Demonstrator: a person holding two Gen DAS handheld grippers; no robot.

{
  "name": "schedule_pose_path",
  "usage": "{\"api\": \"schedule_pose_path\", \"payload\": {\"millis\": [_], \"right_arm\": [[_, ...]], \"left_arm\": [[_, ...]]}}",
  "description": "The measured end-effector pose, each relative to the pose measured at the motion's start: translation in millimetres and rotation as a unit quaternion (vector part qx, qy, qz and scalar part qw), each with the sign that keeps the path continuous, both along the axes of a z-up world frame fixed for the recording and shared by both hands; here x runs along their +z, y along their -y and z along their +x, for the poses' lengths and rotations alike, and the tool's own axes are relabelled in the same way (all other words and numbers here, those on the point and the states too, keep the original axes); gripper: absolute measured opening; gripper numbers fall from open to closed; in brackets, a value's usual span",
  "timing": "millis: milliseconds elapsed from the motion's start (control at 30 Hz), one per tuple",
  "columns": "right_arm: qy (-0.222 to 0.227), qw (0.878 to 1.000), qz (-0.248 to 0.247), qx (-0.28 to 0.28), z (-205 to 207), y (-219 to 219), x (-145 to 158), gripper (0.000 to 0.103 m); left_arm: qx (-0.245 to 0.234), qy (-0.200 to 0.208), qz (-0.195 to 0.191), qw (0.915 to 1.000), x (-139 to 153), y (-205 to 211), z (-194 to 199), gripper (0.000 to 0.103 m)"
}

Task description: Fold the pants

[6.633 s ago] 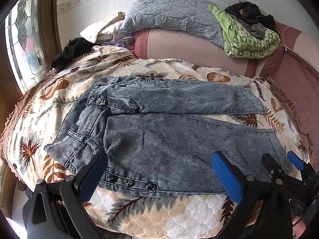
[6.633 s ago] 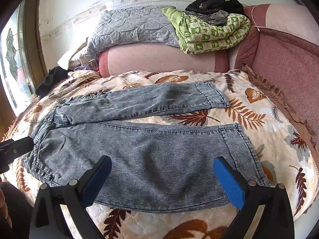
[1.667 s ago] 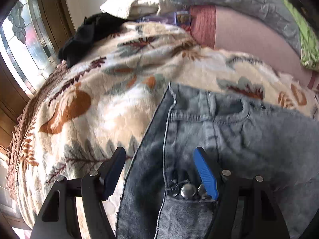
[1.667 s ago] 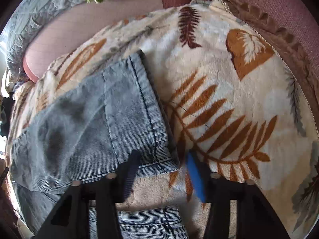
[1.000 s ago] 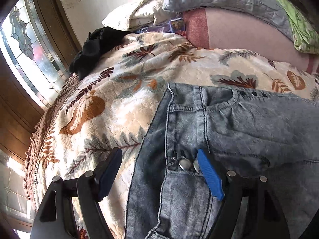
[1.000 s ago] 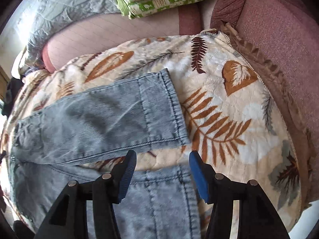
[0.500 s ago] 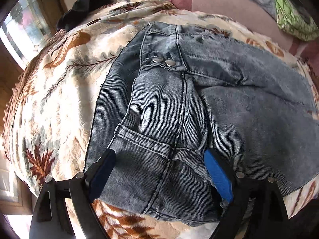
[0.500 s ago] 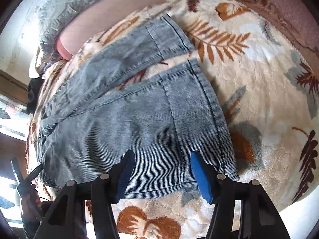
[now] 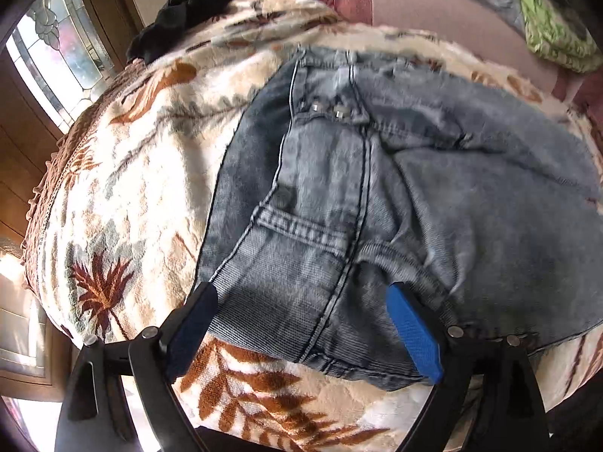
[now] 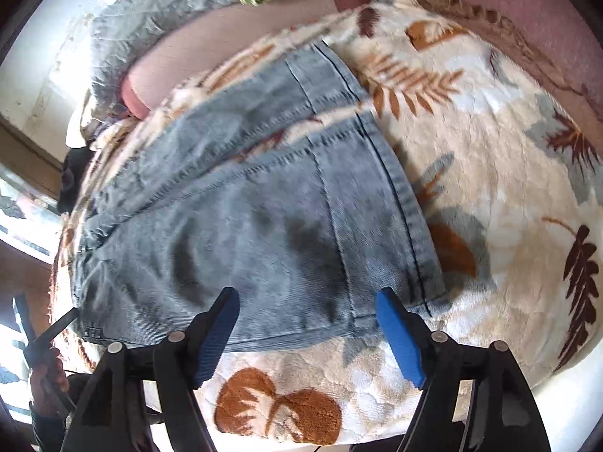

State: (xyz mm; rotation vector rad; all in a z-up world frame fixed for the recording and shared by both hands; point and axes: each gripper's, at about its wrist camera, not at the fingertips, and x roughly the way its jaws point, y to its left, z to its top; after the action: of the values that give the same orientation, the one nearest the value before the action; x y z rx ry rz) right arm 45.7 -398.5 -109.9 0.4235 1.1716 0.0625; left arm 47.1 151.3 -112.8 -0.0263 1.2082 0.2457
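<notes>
Grey-blue denim pants (image 9: 395,196) lie flat on a leaf-patterned bedspread (image 9: 124,196), waistband at the left, legs to the right. My left gripper (image 9: 301,331) is open, its blue pads either side of the near waistband corner, just above the cloth. In the right wrist view the near leg (image 10: 271,241) ends in a hem, with the far leg behind it. My right gripper (image 10: 307,335) is open and empty, over the near edge of that leg beside the hem.
A pink headboard cushion (image 9: 433,15) runs along the back with a grey quilt (image 10: 158,3) and a green blanket (image 9: 554,34) on it. A black garment (image 9: 177,22) lies at the far left by a stained-glass window (image 9: 64,52). A pink padded side (image 10: 535,19) borders the right.
Both grippers have pulled back from the far side of the pants toward the near edge, staying open. The pants have not moved.
</notes>
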Motion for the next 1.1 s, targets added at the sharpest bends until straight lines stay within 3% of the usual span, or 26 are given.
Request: {"api": "schedule_pose_path", "payload": {"millis": [33, 133, 367, 500, 567, 700, 867, 1100], "right_arm": [[-0.024, 1.0, 0.008, -0.002, 3, 0, -13, 0.08], [-0.004, 1.0, -0.005, 0.005, 4, -7, 3, 0.08], [0.048, 0.999, 0.009, 0.0, 34, -7, 40, 0.08], [0.063, 0.998, 0.01, -0.003, 61, -3, 50, 0.08], [0.067, 0.998, 0.02, -0.006, 68, -4, 50, 0.08], [0.055, 0.997, 0.046, 0.018, 65, -22, 26, 0.08], [0.034, 0.996, 0.069, 0.032, 62, -42, -1, 0.08], [0.08, 0.995, 0.039, 0.048, 100, -28, 44, 0.08]], "left_arm": [[-0.002, -0.006, 0.001, 1.0, -7, -2, 0, 0.093], [0.002, 0.007, -0.009, 0.9999, 10, -1, -1, 0.093], [0.03, 0.127, -0.045, 0.9905, 73, -20, 17, 0.093], [0.047, 0.117, -0.071, 0.9895, 71, -46, 56, 0.093], [0.076, 0.111, -0.059, 0.9892, 65, -60, 67, 0.093], [0.113, 0.108, -0.098, 0.9828, 51, -85, 67, 0.093], [0.113, 0.097, -0.112, 0.9825, 46, -92, 68, 0.093], [0.109, 0.122, -0.154, 0.9744, 57, -99, 107, 0.093]]}}
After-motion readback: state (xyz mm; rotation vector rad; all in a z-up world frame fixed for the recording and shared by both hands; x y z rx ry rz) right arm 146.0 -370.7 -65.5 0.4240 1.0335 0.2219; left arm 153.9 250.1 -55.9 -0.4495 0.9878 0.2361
